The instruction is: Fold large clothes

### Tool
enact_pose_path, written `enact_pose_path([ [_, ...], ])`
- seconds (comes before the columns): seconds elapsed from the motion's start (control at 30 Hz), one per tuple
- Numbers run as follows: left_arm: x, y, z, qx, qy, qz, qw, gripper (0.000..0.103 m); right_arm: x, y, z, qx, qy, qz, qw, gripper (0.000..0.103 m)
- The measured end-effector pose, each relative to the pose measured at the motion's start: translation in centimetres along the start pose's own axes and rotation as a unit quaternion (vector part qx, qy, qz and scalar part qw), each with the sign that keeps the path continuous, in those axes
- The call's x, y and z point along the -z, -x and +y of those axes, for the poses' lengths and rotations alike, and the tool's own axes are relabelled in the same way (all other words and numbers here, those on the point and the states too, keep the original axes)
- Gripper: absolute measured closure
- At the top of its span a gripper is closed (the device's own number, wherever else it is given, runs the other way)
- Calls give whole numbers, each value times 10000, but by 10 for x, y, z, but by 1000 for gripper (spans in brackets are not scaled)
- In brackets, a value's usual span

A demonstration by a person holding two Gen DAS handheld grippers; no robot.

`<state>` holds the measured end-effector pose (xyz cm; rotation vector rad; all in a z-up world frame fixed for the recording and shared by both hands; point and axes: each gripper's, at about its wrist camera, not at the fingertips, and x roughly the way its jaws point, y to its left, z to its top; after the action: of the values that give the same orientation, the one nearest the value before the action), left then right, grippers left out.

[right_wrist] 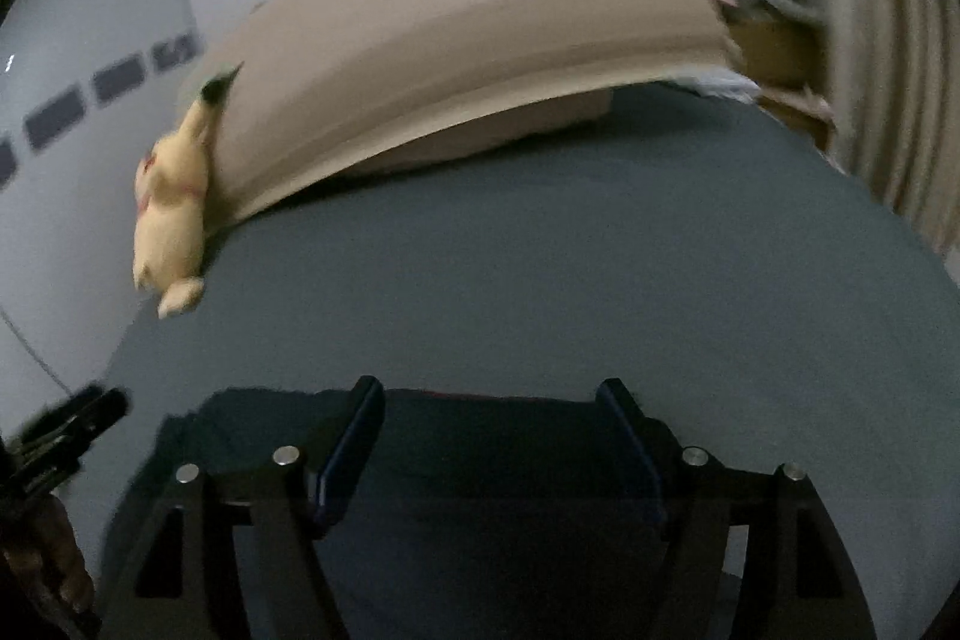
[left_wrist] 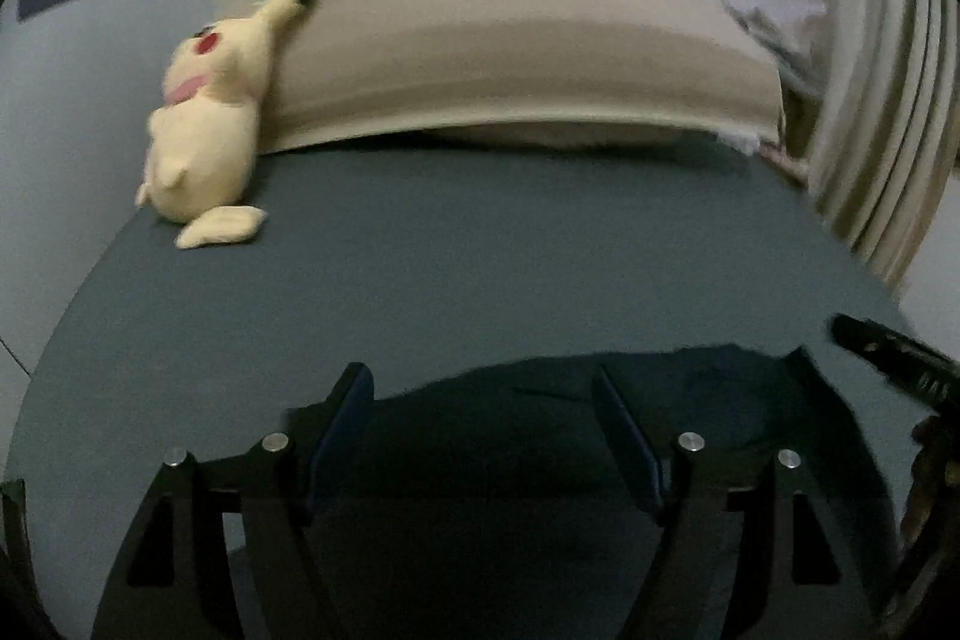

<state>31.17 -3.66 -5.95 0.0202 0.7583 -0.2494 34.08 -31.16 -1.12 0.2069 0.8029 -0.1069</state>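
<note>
A dark garment lies flat on the near part of a bed with a blue-grey sheet. The left tongs and the right tongs both hover just over it, each with its 2 fingers spread apart and gripping nothing. A yellow plush toy leans against the beige headboard at the far left.

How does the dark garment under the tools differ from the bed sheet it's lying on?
The dark garment is near black; the bed sheet is a lighter grey-blue. The garment covers only the near part of the bed with an uneven edge; the sheet spreads smooth up to the beige headboard. Both lie flat, and neither the left tool nor the right tool grips them: both are open.
</note>
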Motion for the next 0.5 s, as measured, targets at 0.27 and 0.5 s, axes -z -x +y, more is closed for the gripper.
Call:
enact_pose_path([
  [0.27,27,-74,-20,-263,167,932,9952,25,37,-82,35,190,405,665,9968,26],
  [0.5,38,-93,-30,-495,-25,1071,9930,19,46,-112,26,149,94,983,9950,15],
])
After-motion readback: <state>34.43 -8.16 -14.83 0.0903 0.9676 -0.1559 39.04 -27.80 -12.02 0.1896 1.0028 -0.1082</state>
